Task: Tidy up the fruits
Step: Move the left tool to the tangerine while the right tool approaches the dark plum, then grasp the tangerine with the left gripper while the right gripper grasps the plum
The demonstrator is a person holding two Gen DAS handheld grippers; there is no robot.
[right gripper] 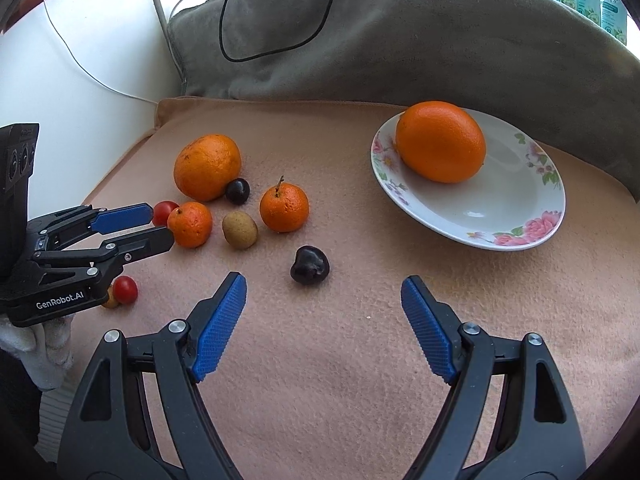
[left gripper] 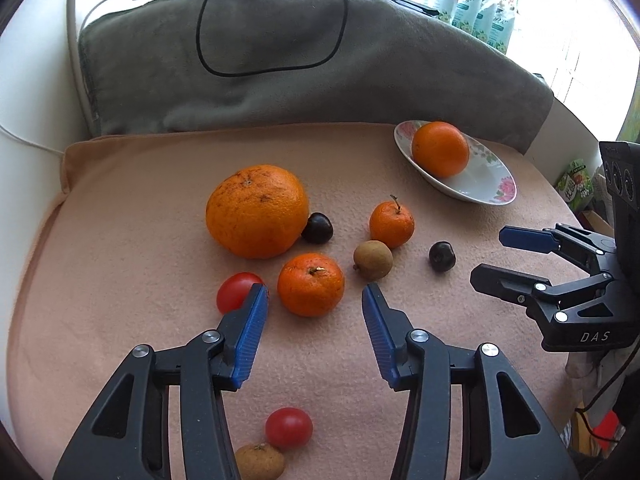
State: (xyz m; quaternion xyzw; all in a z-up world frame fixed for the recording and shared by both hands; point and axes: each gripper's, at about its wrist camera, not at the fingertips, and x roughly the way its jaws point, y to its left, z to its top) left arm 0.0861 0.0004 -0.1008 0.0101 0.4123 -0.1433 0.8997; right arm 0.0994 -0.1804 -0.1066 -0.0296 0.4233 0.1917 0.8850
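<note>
- Nearest to the left gripper (left gripper: 315, 294), almost under its frame, sit a cherry tomato (left gripper: 289, 427) and a small brownish fruit (left gripper: 259, 462) touching each other. They look like leftovers to be sorted later, since the jaws point past them.
- The left gripper's jaws are apart with nothing pressed between them. A small mandarin (left gripper: 311, 284) lies just past the tips, lined up with the gap, so that's probably the next pick. A second cherry tomato (left gripper: 236, 292) peeks from behind the left pad, close enough to get bumped.
- The right gripper (right gripper: 324, 292) is wide open and empty too, hovering over bare pink blanket (right gripper: 360, 380). A dark cherry (right gripper: 310, 265) sits just ahead of its tips, a bit left of centre, a likely target for that hand.
- Middle distance: a tan longan-like fruit (left gripper: 373, 260), a stemmed mandarin (left gripper: 391, 222), and a big rough orange (left gripper: 256, 211) with another dark cherry (left gripper: 317, 228) tucked right against it. All loose on the blanket, so not yet sorted.
- Far right: the floral plate (right gripper: 520, 216) holds one smooth orange (right gripper: 440, 141), so that seems to be where fruit goes. Lots of plate still free.
- Farthest back is a grey blanket (left gripper: 280, 92) with a black cable (left gripper: 276, 68) looped on it, out of the way.
</note>
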